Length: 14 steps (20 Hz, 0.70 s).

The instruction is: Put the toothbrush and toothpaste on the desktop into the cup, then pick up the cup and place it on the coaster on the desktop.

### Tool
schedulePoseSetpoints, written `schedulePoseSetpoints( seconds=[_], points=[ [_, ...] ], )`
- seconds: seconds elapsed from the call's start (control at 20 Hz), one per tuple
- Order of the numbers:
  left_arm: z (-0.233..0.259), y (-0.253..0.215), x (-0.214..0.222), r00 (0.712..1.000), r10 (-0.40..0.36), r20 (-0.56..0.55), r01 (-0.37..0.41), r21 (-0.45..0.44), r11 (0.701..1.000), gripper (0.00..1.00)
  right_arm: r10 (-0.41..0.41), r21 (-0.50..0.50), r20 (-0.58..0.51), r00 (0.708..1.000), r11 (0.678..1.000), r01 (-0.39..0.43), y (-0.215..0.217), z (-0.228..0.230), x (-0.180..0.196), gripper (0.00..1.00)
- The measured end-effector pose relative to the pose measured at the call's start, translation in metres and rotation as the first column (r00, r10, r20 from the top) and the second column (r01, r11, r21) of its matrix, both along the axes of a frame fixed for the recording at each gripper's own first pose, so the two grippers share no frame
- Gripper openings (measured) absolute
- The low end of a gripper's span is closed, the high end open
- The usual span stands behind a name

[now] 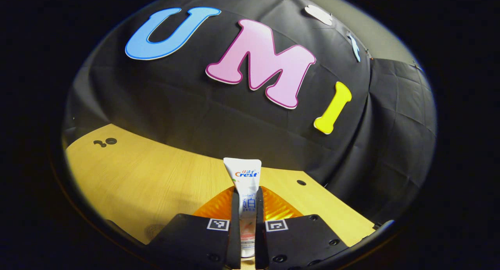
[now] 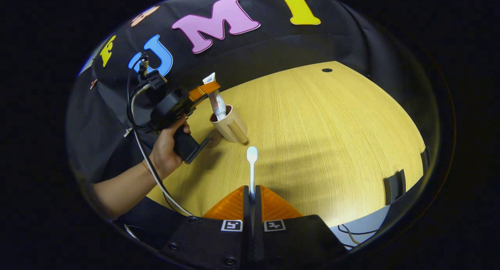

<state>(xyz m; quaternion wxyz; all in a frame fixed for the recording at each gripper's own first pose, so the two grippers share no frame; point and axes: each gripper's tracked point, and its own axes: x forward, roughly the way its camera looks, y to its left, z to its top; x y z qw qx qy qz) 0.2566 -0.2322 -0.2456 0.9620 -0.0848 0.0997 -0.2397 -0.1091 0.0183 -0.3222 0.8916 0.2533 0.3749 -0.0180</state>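
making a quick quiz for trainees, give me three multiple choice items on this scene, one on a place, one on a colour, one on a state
1. Where is the lower end of the toothpaste tube?
A. inside the cup
B. flat on the desktop
C. on the coaster

2. What colour is the cup?
A. blue
B. beige
C. green

3. How does the right gripper stand?
A. wide open above the cup
B. shut on the toothbrush
C. shut on the toothpaste tube

Answers:
1 A: in the right gripper view the tube, held by the left gripper, dips into the cup's mouth.
2 B: the cup's wall is pale beige.
3 B: both fingers press on the handle of the toothbrush, whose head points toward the cup.
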Motion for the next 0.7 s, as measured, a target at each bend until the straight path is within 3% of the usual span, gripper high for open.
schedulePoseSetpoints(
  seconds=[0.5, 0.55, 0.6, 0.7],
  points=[
    [-0.035, 0.006, -0.018, 0.995, -0.047, -0.083, 0.052, 0.062, 0.997, 0.28, 0.003, -0.009, 0.000, 1.000, 1.000, -0.003, -0.001, 0.002, 0.001, 0.05],
    [-0.038, 0.006, -0.021, 0.994, -0.052, -0.095, 0.059, 0.074, 0.996, 0.23, 0.001, -0.009, 0.001, 1.000, 1.000, -0.001, -0.002, 0.002, 0.002, 0.05],
    [-0.043, 0.007, -0.024, 0.993, -0.053, -0.105, 0.063, 0.094, 0.994, 0.31, 0.001, -0.007, 0.002, 1.000, 1.000, -0.001, -0.001, 0.003, 0.002, 0.05],
    [-0.042, 0.006, -0.027, 0.995, -0.060, -0.085, 0.069, 0.110, 0.992, 0.30, 0.003, -0.007, 0.002, 1.000, 1.000, -0.003, -0.001, 0.004, 0.002, 0.05]
  ],
)
